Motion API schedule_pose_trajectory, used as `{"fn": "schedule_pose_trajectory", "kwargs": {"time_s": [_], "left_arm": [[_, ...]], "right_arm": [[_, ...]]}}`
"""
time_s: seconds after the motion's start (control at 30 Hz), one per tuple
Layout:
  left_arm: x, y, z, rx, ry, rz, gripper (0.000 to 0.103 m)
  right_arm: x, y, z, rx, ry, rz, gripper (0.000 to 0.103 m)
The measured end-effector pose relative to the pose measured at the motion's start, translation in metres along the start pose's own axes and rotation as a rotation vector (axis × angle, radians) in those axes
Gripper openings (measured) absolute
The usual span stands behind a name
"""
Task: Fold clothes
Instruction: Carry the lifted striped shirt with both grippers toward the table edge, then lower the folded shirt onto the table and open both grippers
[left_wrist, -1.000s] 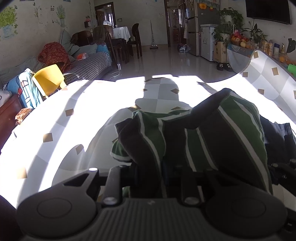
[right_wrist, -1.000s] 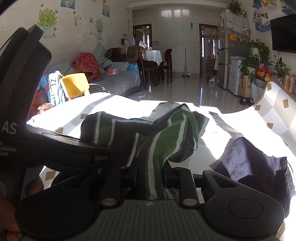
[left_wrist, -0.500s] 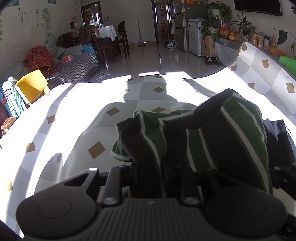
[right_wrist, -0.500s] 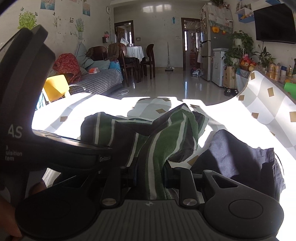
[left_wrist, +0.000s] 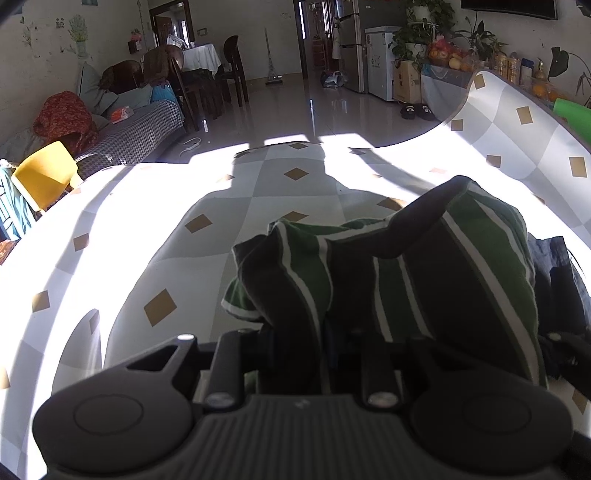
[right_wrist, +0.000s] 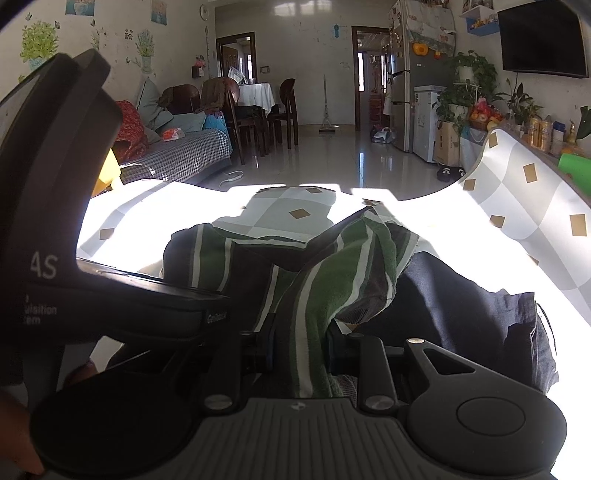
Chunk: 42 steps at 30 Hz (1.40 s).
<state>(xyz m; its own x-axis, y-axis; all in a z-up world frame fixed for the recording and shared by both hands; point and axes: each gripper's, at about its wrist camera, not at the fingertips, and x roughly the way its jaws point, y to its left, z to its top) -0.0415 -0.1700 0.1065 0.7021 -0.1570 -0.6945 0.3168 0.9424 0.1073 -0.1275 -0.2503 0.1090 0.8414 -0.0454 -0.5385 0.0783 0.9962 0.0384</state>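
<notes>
A green, dark and white striped garment (left_wrist: 424, 273) hangs bunched between both grippers above the table. My left gripper (left_wrist: 295, 347) is shut on one fold of it; the cloth covers the fingertips. In the right wrist view the same striped garment (right_wrist: 332, 280) runs into my right gripper (right_wrist: 301, 350), which is shut on another fold. The body of the left gripper fills the left of that view. A dark navy garment (right_wrist: 472, 314) lies crumpled on the table to the right, partly under the striped one, and shows as the navy garment (left_wrist: 554, 266) in the left wrist view.
The table carries a grey-and-white checked cloth (left_wrist: 221, 236) with tan diamonds, half in bright sun, its right side curling upward. Beyond its far edge are a yellow chair (left_wrist: 44, 177), a sofa (left_wrist: 140, 133), a tiled floor and a green object (right_wrist: 576, 170) at the right.
Both grippers have carried the striped garment across the table; the view has swung, so the yellow chair and the sofa have shifted in the frame. The navy garment now sits closer under the striped one.
</notes>
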Motion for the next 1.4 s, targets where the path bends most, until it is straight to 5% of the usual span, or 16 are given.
{"fn": "schedule_pose_trajectory", "kwargs": {"time_s": [0.77, 1.2, 1.4], "left_arm": [[0.032, -0.051, 0.029, 0.030, 0.014, 0.003, 0.022], [0.047, -0.120, 0.052, 0.111, -0.012, -0.102, 0.024], [0.063, -0.142, 0.053, 0.125, 0.020, -0.099, 0.040]], "right_arm": [[0.026, -0.048, 0.007, 0.062, 0.026, -0.039, 0.024], [0.017, -0.100, 0.012, 0.189, 0.002, -0.229, 0.025], [0.018, -0.118, 0.009, 0.249, 0.057, -0.378, 0.043]]}}
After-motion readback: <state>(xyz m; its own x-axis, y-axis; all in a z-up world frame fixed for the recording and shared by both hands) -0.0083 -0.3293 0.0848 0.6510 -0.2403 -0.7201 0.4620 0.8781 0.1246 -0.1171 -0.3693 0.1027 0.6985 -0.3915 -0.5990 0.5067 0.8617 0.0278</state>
